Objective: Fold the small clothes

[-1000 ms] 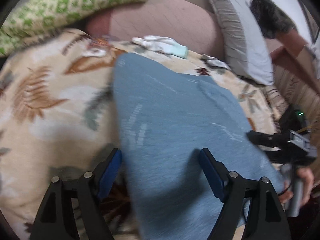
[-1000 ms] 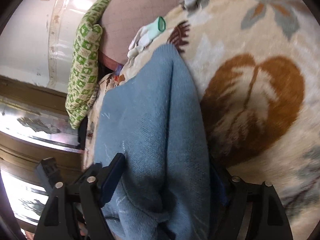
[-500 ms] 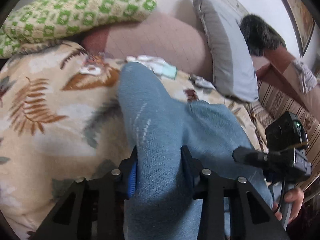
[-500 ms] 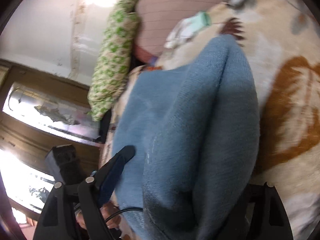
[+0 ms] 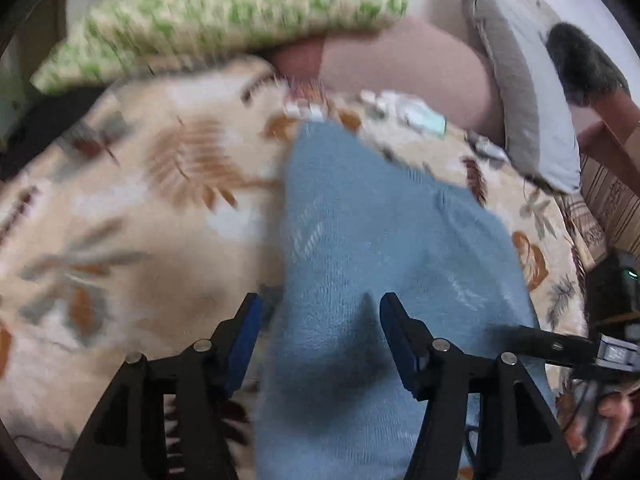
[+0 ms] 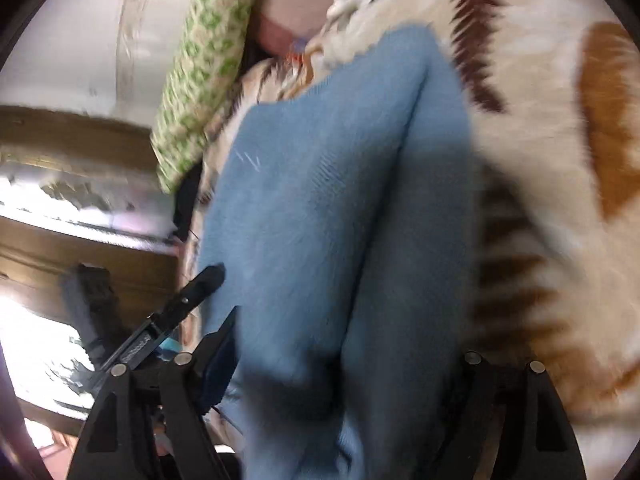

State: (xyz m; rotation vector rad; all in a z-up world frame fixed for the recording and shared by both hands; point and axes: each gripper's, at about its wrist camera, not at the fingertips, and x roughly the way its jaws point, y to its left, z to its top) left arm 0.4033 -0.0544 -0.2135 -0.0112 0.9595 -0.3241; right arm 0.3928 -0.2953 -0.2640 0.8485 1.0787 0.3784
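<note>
The left gripper (image 5: 320, 320) has just been opening — its jaws stand apart with the blue knit garment (image 5: 360, 240) bunched between them. Whether the right gripper (image 6: 348, 360) grips the same cloth I cannot tell. The garment lies on a leaf-print blanket (image 5: 140, 220), the green pillow (image 5: 224, 12) and grey pillow (image 5: 520, 92) beyond.

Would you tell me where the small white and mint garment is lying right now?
In the left wrist view, the white and mint garment lies on the leaf-print blanket, beyond the blue garment, below the pink cushion.
</note>
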